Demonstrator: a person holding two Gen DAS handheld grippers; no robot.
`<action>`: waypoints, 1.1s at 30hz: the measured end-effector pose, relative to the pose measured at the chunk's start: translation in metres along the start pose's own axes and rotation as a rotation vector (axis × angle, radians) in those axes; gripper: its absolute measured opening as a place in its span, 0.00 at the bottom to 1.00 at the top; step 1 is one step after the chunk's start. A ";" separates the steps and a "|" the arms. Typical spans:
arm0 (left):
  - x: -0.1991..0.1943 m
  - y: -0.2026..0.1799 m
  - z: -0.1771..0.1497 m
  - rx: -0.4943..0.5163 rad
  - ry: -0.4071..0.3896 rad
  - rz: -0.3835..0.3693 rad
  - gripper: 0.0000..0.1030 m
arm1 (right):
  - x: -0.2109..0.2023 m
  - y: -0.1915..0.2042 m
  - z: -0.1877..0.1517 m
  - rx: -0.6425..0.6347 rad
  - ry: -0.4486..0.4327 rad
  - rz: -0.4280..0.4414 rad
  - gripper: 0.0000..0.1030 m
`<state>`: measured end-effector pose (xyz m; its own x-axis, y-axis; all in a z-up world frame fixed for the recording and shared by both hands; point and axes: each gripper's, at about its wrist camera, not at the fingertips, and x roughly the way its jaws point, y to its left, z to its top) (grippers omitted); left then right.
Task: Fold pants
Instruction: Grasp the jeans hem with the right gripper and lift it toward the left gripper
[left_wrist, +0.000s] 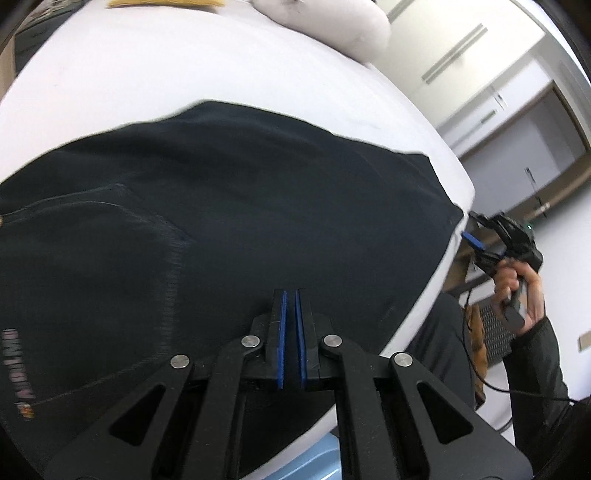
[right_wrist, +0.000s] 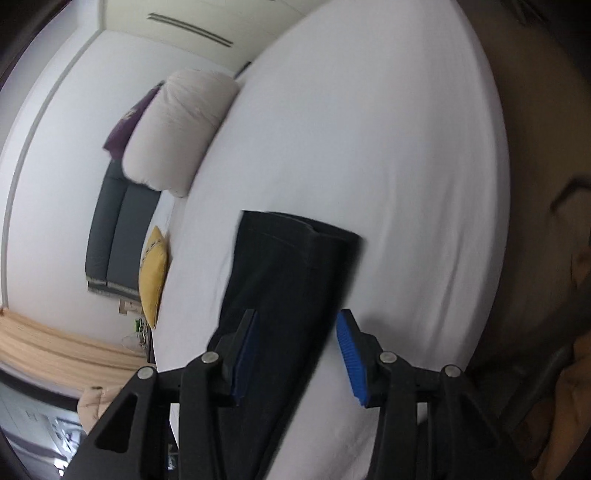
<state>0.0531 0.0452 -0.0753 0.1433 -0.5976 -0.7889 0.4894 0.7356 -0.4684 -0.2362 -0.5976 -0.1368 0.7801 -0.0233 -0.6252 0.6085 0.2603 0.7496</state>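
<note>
The left gripper (left_wrist: 291, 295) is seen clenched tight, blue pads almost touching, and nothing can be made out between them; it is poised over the waist end of the black pants (left_wrist: 229, 206), which are spread flat on the white bed (left_wrist: 184, 62). Off that bed's edge the right gripper (right_wrist: 295, 332) is carried in a hand (left_wrist: 517, 291), jaws parted, no cloth pinched; in its own view the leg end of the pants (right_wrist: 291, 266) is lined up between the open pads, with the hems stacked one on the other. A white pillow (right_wrist: 177, 129) and a yellow cushion (right_wrist: 153, 273) are passed at the far side. Judged from this, a lengthwise fold is already laid and a fresh grasp is being set up; next, the hem and waist would need to be pinched and one end carried over the other
</note>
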 end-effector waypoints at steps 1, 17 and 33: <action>0.002 -0.004 0.000 0.011 0.009 -0.002 0.05 | 0.001 -0.005 0.001 0.029 -0.001 0.009 0.46; 0.028 -0.026 0.005 0.041 0.064 -0.039 0.05 | 0.048 -0.025 0.025 0.202 0.013 0.254 0.42; 0.031 -0.011 0.004 -0.021 0.084 -0.082 0.05 | 0.071 -0.012 0.033 0.140 0.014 0.270 0.06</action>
<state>0.0557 0.0177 -0.0927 0.0311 -0.6277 -0.7778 0.4784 0.6926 -0.5398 -0.1830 -0.6345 -0.1832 0.9148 0.0417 -0.4018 0.3947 0.1193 0.9110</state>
